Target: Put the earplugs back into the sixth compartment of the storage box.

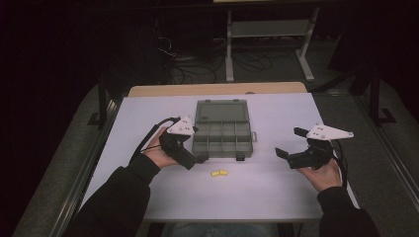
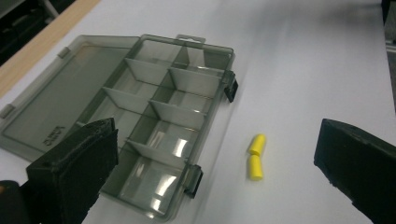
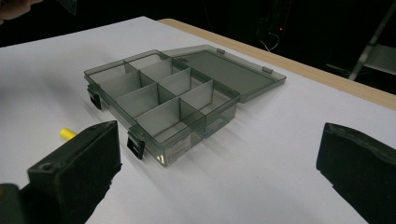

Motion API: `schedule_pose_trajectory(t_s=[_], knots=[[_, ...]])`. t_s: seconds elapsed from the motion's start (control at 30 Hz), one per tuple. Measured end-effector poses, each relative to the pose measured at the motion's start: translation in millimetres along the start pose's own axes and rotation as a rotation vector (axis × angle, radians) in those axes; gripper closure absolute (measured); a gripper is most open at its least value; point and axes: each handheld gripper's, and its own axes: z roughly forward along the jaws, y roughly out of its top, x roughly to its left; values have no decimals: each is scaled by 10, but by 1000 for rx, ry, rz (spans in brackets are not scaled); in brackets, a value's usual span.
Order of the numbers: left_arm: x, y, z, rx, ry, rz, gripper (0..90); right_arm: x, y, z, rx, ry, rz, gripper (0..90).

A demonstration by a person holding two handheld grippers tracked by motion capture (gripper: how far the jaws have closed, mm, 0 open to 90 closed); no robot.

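High view first: two sleeved forearms in at the near edge of the table (image 1: 276, 197), a gripper in each hand. Left gripper (image 1: 200, 159) at the left end of the organizer box (image 1: 223, 134), jaws apart and angled toward the near edge. Right gripper (image 1: 291, 143) well off to the right, jaws spread too, nothing between them. Between the two and just short of the box's near wall, two yellow earplugs (image 1: 219, 173), end to end on bare white table. Left hand plainly the nearer; the right well apart from them.

Left gripper view: black jaws rising wide at the bottom corners, gripping nothing. Earplugs (image 2: 255, 157) ahead in the gap, closer to the right-hand jaw, long axes running roughly away from the camera with a slight kink where the two meet. Box (image 2: 159, 116) to the left of them, lid laid flat open, every visible compartment bare, latches hanging on the side facing the plugs.

Right gripper view: jaws wide again, empty. Box (image 3: 163, 98) dead ahead, open lid toward the far wooden edge. One yellow earplug tip (image 3: 68, 134) peeking out past the left-hand jaw, the rest hidden behind it.

Likely call: a short reach down and forward for the left, jaws closing across a plug's width, not along its length.
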Motion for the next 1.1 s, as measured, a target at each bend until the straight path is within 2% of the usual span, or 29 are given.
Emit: schedule_pose_trajectory(t_s=[0.17, 0.23, 0.37, 0.63, 0.77, 0.93, 1.1], knots=[[-59, 22, 175, 43, -38, 33, 0, 4, -2, 5, 7, 1, -4, 0], [-73, 23, 207, 49, -45, 32, 0, 10, -2, 9, 12, 3, -6, 0], [-132, 29, 343, 93, -72, 66, 0, 17, -1, 12, 14, 7, -8, 0], [-194, 31, 472, 109, -91, 86, 0, 17, -1, 14, 13, 9, -10, 0], [-233, 17, 563, 139, -104, 112, 0, 21, -1, 20, 16, 11, -12, 0], [-256, 3, 622, 164, -110, 123, 0, 20, 3, 9, 10, 5, -12, 0], [-296, -37, 698, 207, -138, 138, 29, 13, 1, 6, 8, 6, -10, 0]])
